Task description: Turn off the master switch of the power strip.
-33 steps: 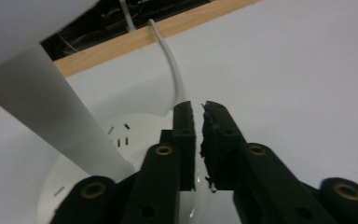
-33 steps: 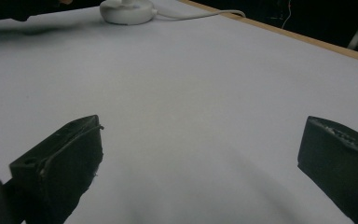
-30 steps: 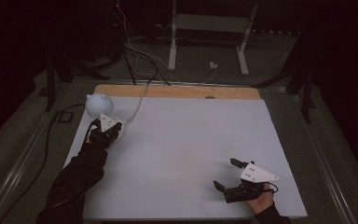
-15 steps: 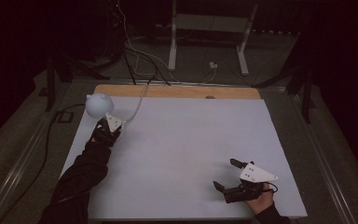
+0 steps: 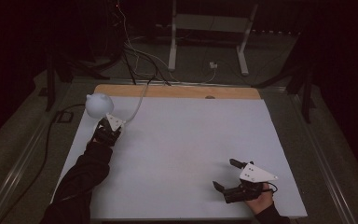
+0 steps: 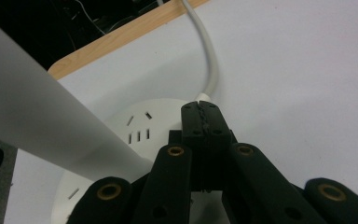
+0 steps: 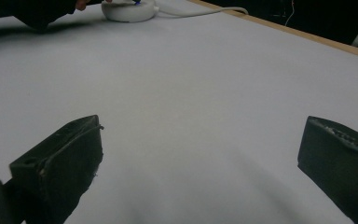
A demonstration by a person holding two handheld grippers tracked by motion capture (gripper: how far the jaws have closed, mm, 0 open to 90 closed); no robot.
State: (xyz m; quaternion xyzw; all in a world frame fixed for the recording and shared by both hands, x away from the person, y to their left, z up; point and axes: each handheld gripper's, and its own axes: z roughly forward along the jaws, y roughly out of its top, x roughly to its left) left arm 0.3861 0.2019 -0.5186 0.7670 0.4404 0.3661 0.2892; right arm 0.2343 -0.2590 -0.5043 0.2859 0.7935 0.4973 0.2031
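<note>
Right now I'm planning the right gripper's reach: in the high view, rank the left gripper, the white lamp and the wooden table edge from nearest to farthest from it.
1. Left gripper, shut, far left.
2. White lamp, just beyond it.
3. Wooden table edge, at the back; lamp and edge too close to call.

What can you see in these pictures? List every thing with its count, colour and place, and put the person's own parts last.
Lamp: one, white, round base with a cat-eared head, far-left corner of the table.
Lamp cord: one, white, runs from the base over the far edge.
Table: one, white top with a wooden far edge.
Frame: one, white, on the floor beyond the table.
Left gripper: one, black, jaws shut over the lamp base.
Right gripper: one, black, jaws open, near-right on the table.
</note>
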